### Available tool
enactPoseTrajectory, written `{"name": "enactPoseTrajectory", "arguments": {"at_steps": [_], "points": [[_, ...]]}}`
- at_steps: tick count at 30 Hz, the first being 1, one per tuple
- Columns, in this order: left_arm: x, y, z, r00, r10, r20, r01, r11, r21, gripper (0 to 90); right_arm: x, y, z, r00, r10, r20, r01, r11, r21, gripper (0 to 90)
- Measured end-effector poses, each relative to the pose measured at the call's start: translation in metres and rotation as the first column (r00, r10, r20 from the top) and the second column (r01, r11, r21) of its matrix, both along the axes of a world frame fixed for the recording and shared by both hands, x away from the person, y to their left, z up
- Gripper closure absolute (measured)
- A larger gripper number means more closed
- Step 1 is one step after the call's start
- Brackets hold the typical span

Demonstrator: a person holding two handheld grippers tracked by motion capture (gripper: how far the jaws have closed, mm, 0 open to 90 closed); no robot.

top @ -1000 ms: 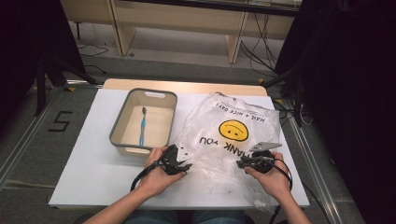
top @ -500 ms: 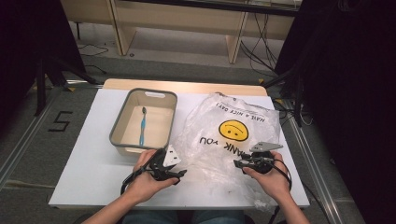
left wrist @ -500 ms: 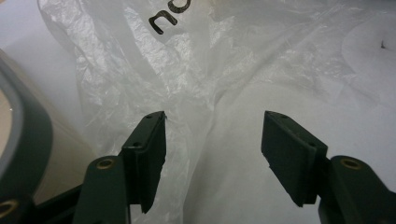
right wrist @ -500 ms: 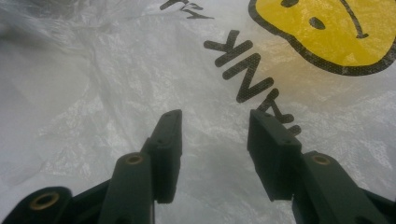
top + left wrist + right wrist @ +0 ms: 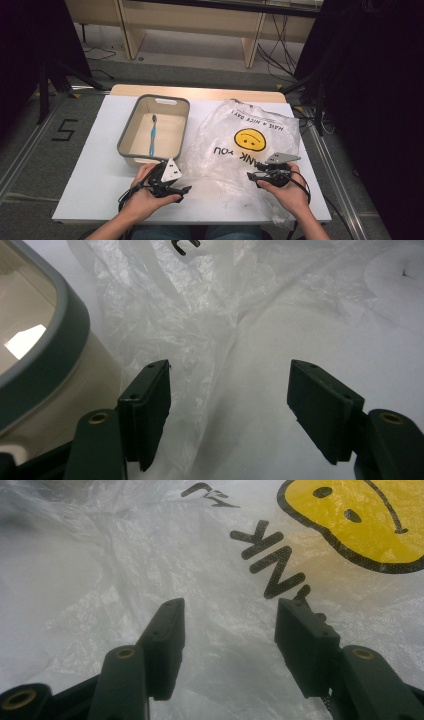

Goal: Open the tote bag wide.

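A clear plastic bag (image 5: 235, 165) printed with a yellow smiley (image 5: 250, 139) lies crumpled on the white table (image 5: 90, 190). Left of it stands a beige bin (image 5: 128, 136) with a grey rim, and a blue toothbrush (image 5: 152, 135) lies inside. My left gripper (image 5: 184, 191) sits in front of the bin at the bag's left edge. Its jaws have just been opening and stand open (image 5: 230, 370) over the bag's edge (image 5: 190, 315), not pressing it. My right gripper (image 5: 251, 177) rests on the bag's near right part. Its jaws have also been opening (image 5: 229, 605) and stand off the film (image 5: 100, 555).
The bin's grey rim (image 5: 55, 340) is close to my left jaw. A wooden board (image 5: 200, 92) runs along the table's far edge. Beyond it are shelf legs and cables on the floor, and a "5" (image 5: 64, 131) is marked on the floor at the left.
My left hand has slid left, off the bag, to the front of the bin. Both grippers' jaws stand wider apart than before. The right hand has stayed put.
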State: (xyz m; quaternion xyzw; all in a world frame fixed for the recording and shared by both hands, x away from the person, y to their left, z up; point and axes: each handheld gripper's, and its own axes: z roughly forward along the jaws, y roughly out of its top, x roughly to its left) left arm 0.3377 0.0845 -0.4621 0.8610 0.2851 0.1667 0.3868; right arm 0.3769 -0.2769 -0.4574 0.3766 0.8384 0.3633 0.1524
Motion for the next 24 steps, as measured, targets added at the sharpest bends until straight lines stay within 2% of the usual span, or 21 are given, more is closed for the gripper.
{"name": "enactPoseTrajectory", "arguments": {"at_steps": [14, 24], "points": [[-0.003, 0.017, -0.001, 0.9991, 0.043, 0.004, -0.043, 0.9991, 0.003, 29.9, 0.000, 0.002, 0.000, 1.0000, 0.002, 0.000, -0.002, 1.0000, 0.009, 44.2], [-0.003, 0.022, -0.003, 0.9983, 0.058, -0.002, -0.058, 0.9983, -0.002, 28.9, 0.002, 0.005, 0.000, 1.0000, 0.004, 0.002, -0.004, 1.0000, 0.006, 43.2]]}}
